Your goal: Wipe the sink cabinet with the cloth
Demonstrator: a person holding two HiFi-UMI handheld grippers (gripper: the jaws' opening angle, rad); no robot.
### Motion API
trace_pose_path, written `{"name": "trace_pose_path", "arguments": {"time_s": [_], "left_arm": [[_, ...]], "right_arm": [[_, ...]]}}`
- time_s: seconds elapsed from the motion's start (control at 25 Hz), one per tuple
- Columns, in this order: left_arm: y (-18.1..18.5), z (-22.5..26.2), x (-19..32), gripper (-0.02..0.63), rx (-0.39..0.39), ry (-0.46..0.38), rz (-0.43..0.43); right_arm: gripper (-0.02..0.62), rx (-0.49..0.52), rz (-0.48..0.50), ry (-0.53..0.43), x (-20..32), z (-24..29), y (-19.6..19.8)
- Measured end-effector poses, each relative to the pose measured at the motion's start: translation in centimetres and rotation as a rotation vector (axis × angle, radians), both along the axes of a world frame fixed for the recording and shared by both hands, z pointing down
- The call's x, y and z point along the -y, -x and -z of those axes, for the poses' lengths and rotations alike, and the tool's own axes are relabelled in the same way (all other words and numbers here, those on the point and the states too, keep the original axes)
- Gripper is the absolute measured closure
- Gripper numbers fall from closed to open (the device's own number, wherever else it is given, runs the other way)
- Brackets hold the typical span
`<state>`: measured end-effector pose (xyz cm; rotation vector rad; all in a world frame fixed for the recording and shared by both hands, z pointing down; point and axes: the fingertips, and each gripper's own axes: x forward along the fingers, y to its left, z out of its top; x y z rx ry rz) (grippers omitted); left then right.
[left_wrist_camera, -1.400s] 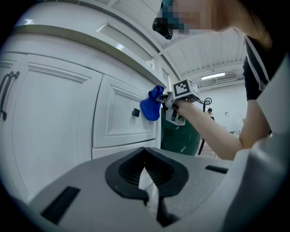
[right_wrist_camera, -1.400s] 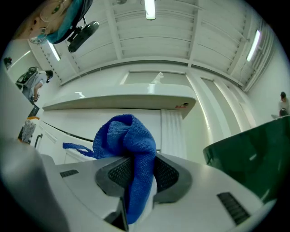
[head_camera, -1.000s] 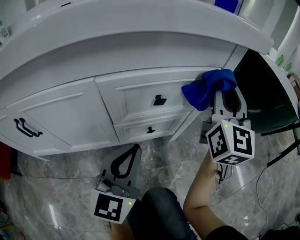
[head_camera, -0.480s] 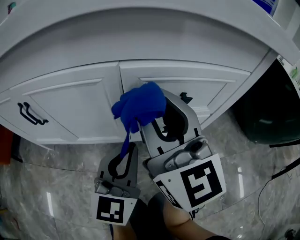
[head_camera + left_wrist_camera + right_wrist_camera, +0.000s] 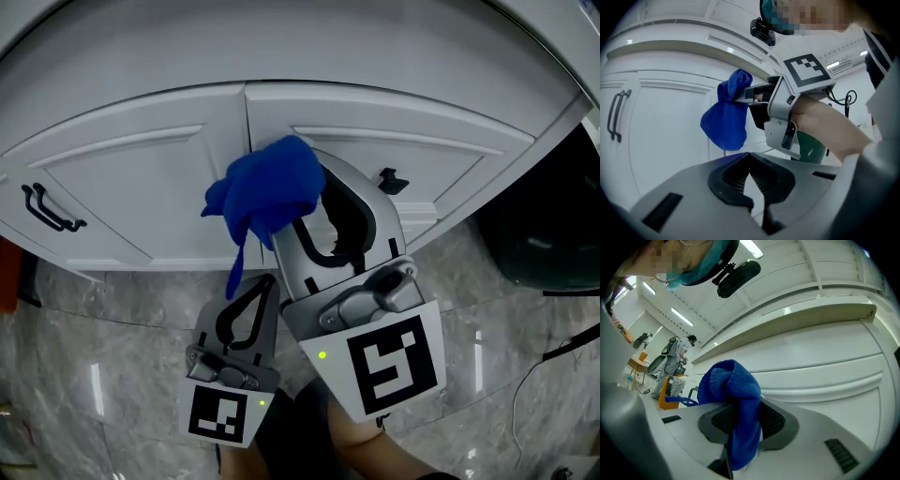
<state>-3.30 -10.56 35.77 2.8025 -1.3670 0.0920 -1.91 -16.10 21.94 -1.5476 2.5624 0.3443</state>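
The blue cloth [image 5: 267, 190] is bunched up in my right gripper [image 5: 292, 199], which is shut on it and holds it against the white sink cabinet [image 5: 141, 178] near the seam between two door panels. A strip of the cloth hangs down. In the right gripper view the cloth [image 5: 734, 401] fills the jaws, with the cabinet front [image 5: 820, 364] just beyond. My left gripper [image 5: 268, 281] hovers lower, over the floor, shut and holding nothing. The left gripper view shows the cloth [image 5: 725, 119] and the right gripper [image 5: 754, 101] beside the cabinet door [image 5: 661, 136].
A black bar handle [image 5: 42, 208] sits on the left door and a black knob [image 5: 387, 178] on the right panel. A dark green bin [image 5: 548, 234] stands to the right of the cabinet. Grey marble floor [image 5: 112, 375] lies below.
My right gripper has carried the cloth from the cabinet's right end leftward to the middle panels, then a little further left. The left gripper has barely moved.
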Motion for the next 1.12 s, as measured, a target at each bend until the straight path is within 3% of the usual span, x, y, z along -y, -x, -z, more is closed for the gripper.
{"name": "trace_pose_path", "arguments": {"time_s": [0.28, 0.56, 0.72, 1.12], "left_arm": [[-1.6, -0.7, -0.4, 0.606, 0.022, -0.002, -0.059], [-1.7, -0.9, -0.3, 0.606, -0.025, 0.007, -0.074], [-1.5, -0.9, -0.3, 0.606, -0.027, 0.010, -0.071], [-2.1, -1.0, -0.6, 0.606, -0.022, 0.009, -0.086]], "right_arm": [[0.480, 0.011, 0.021, -0.004, -0.1, -0.1, -0.5], [0.480, 0.030, -0.007, 0.002, 0.1, -0.2, -1.7], [0.480, -0.022, -0.106, -0.050, 0.4, 0.3, -4.1], [0.480, 0.003, -0.135, -0.044, 0.4, 0.3, -6.5]]}}
